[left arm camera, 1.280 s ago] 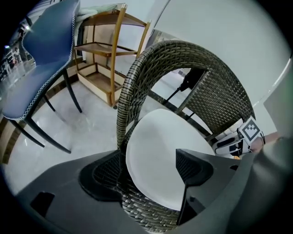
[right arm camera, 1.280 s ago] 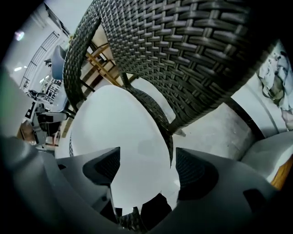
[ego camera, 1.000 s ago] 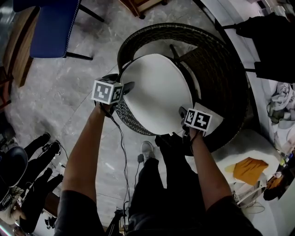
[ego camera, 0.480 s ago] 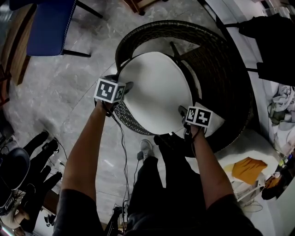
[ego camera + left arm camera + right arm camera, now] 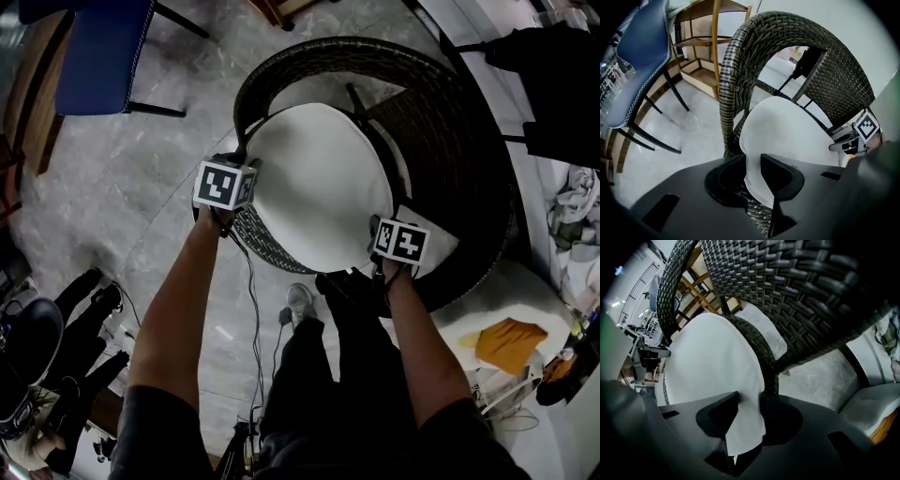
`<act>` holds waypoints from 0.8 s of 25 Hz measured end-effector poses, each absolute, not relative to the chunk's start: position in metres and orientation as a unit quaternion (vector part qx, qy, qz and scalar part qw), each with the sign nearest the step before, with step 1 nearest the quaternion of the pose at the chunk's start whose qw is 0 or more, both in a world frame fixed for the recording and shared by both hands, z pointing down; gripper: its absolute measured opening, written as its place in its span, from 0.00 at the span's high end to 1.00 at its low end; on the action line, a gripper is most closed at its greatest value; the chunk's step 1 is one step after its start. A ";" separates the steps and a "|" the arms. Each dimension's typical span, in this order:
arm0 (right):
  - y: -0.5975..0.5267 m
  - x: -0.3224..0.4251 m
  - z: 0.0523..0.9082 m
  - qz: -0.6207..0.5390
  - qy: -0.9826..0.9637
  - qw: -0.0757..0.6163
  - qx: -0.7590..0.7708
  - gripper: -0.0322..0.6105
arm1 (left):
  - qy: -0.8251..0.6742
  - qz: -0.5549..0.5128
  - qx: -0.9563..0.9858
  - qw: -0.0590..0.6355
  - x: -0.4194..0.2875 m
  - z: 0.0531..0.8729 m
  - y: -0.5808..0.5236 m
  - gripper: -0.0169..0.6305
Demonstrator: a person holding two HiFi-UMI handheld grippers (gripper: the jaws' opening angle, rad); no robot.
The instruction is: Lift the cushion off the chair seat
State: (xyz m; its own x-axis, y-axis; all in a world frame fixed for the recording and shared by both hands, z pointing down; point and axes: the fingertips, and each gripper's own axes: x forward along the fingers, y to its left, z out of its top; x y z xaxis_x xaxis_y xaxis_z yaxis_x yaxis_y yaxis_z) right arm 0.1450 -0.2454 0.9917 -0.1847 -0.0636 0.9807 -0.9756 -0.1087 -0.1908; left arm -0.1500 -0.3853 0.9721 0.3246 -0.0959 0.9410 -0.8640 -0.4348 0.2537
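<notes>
A round white cushion (image 5: 319, 183) lies on the seat of a dark wicker chair (image 5: 469, 141). My left gripper (image 5: 249, 171) is at the cushion's left rim. In the left gripper view its jaws (image 5: 753, 171) have just been closing and now pinch the cushion (image 5: 787, 136) edge between them. My right gripper (image 5: 378, 232) is at the near right rim. Its jaws (image 5: 748, 412) have also just been closing, and they squeeze a fold of the cushion (image 5: 712, 362). The cushion still rests on the seat.
A blue chair (image 5: 98, 56) stands at the far left, with a wooden shelf (image 5: 712, 42) behind it. The wicker backrest (image 5: 797, 291) curves round the cushion's far side. The person's legs and shoe (image 5: 300, 302) stand just before the chair. An orange cloth (image 5: 506, 342) lies at the right.
Both grippers' jaws have closed from wide open onto the cushion's rim. The hands have stayed almost where they were.
</notes>
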 end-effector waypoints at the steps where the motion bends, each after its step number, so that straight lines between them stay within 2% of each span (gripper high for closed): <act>1: -0.247 0.145 0.989 0.556 -0.530 0.407 0.495 0.73 | -0.347 0.469 0.703 0.407 -0.151 0.970 -0.386 0.83; 6: -0.254 0.145 0.975 0.543 -0.542 0.397 0.504 0.83 | -0.358 0.471 0.705 0.392 -0.157 0.960 -0.387 0.90; 14: -0.245 0.146 0.942 0.533 -0.549 0.372 0.526 0.85 | -0.371 0.452 0.726 0.361 -0.150 0.924 -0.389 0.92; 20: -0.245 0.145 0.898 0.524 -0.565 0.332 0.544 0.85 | -0.382 0.437 0.747 0.323 -0.147 0.862 -0.398 0.92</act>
